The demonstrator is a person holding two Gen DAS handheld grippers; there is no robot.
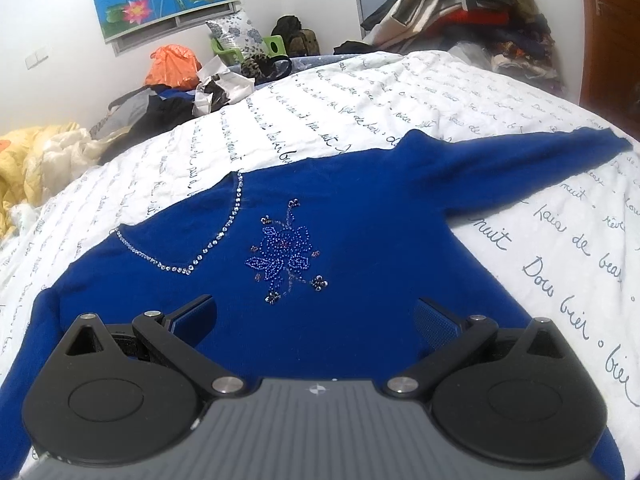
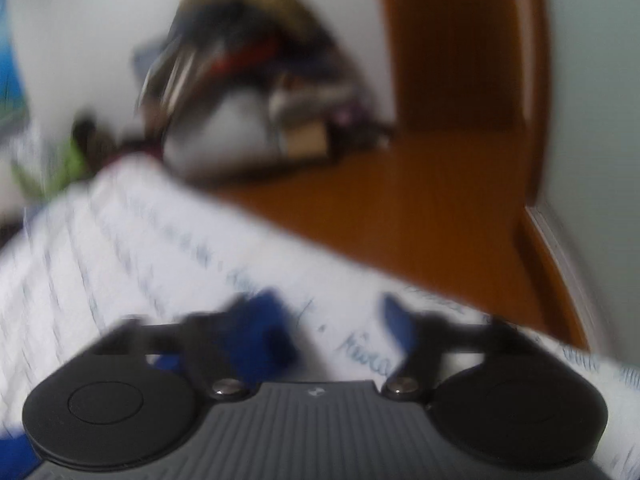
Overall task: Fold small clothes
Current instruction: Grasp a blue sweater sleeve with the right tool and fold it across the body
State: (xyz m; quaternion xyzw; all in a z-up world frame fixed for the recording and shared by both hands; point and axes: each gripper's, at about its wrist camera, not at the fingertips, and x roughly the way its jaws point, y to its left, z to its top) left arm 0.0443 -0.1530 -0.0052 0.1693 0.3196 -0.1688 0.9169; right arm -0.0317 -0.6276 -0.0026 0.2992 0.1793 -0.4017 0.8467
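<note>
Left tongs [image 1: 314,312] spread wide, angled down over blue sweater [image 1: 360,208].

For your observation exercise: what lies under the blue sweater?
The blue sweater lies spread on a white sheet printed with handwriting. The sheet shows all around it; the part directly beneath is covered.

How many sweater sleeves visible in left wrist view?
2. One sleeve stretches out flat toward the upper right across the bedsheet; the other sleeve runs down the left edge, partly hidden behind the tongs.
</note>
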